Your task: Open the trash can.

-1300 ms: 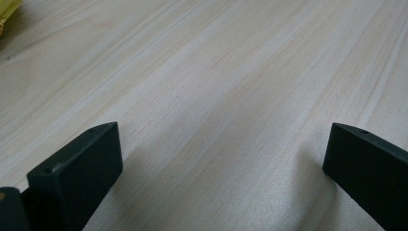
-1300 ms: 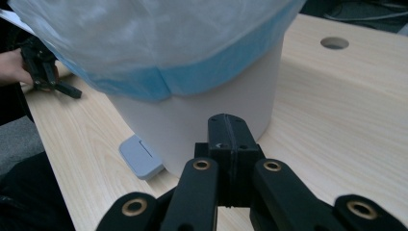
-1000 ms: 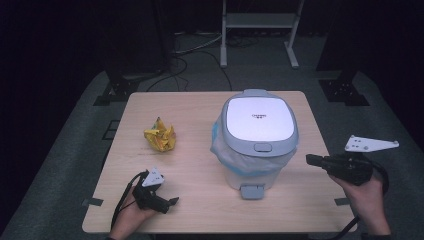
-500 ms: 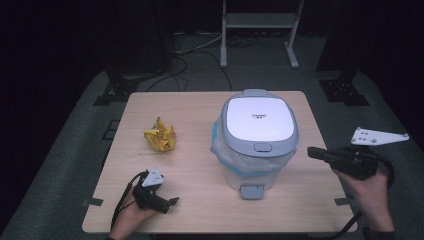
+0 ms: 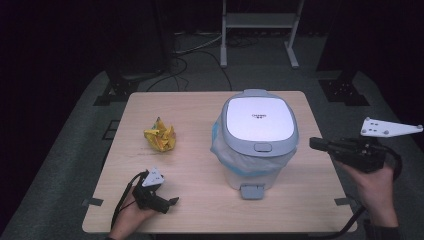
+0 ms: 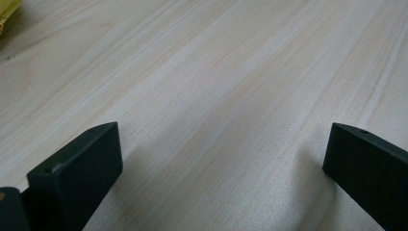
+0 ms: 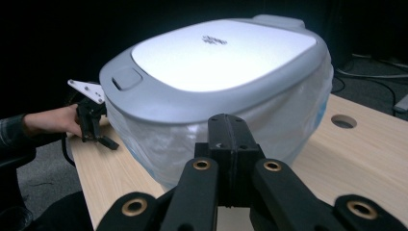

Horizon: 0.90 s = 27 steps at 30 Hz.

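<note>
A small white pedal bin (image 5: pixel 255 150) with a grey-rimmed shut lid (image 5: pixel 258 119) and a blue-edged plastic liner stands right of the table's middle. A crumpled yellow wrapper (image 5: pixel 160 138) lies on the left half of the table. My left gripper (image 5: pixel 171 202) rests low at the front left edge, its jaws wide apart over bare wood (image 6: pixel 221 139); it is open and holds nothing. My right gripper (image 5: pixel 314 144) is held off the table's right side and points at the bin. Its jaws meet in front of the bin's liner (image 7: pixel 230 127), so it is shut and holds nothing.
The light wooden table (image 5: pixel 200 105) has a round cable hole (image 7: pixel 344 121) near the bin. The bin's foot pedal (image 5: pixel 252 191) faces the front edge. Dark floor, cables (image 5: pixel 200 47) and a metal stand (image 5: pixel 257 20) lie beyond the table.
My right gripper has drifted a little to the right and upward, still pointing at the bin. The left gripper, the bin and the wrapper have not moved.
</note>
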### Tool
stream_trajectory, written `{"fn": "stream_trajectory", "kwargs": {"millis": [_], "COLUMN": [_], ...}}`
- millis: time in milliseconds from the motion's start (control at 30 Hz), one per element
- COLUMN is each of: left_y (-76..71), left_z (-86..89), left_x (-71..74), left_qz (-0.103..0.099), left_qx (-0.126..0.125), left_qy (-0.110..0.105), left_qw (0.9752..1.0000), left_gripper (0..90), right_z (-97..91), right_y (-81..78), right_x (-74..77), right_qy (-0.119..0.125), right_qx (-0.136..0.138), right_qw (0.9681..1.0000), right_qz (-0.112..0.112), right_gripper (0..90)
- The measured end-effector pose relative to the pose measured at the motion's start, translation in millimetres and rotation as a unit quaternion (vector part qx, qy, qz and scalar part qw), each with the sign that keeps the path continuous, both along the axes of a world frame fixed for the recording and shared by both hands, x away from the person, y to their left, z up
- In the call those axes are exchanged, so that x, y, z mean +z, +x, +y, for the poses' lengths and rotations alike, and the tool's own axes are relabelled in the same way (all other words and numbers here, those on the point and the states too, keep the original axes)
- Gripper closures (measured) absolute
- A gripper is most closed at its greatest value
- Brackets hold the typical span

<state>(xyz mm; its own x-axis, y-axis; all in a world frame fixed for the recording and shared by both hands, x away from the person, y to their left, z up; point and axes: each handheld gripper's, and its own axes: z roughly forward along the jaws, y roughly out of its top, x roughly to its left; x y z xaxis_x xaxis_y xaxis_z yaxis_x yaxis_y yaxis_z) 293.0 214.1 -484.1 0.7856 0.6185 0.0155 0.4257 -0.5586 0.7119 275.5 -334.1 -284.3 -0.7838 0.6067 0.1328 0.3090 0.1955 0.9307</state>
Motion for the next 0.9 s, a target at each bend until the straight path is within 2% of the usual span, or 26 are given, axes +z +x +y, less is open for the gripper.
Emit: {"fn": "stream_trajectory", "kwargs": {"millis": [367,900], "left_y": [0.0,0.0], "left_z": [0.0,0.0], "left_x": [0.0,0.0], "left_qz": [0.000,0.000], "left_qx": [0.000,0.000], "left_qy": [0.000,0.000], "left_qw": [1.0000,1.0000], "left_gripper": [0.0,0.0], "right_z": [12.4,51.5], "right_y": [0.3,11.1], "right_x": [13.0,21.6], "right_qy": [0.009,0.014], "right_qx": [0.022,0.069], "right_qw": [0.9996,0.9974], "right_qz": [-0.013,-0.016], "right_gripper": [89.9,89.9]}}
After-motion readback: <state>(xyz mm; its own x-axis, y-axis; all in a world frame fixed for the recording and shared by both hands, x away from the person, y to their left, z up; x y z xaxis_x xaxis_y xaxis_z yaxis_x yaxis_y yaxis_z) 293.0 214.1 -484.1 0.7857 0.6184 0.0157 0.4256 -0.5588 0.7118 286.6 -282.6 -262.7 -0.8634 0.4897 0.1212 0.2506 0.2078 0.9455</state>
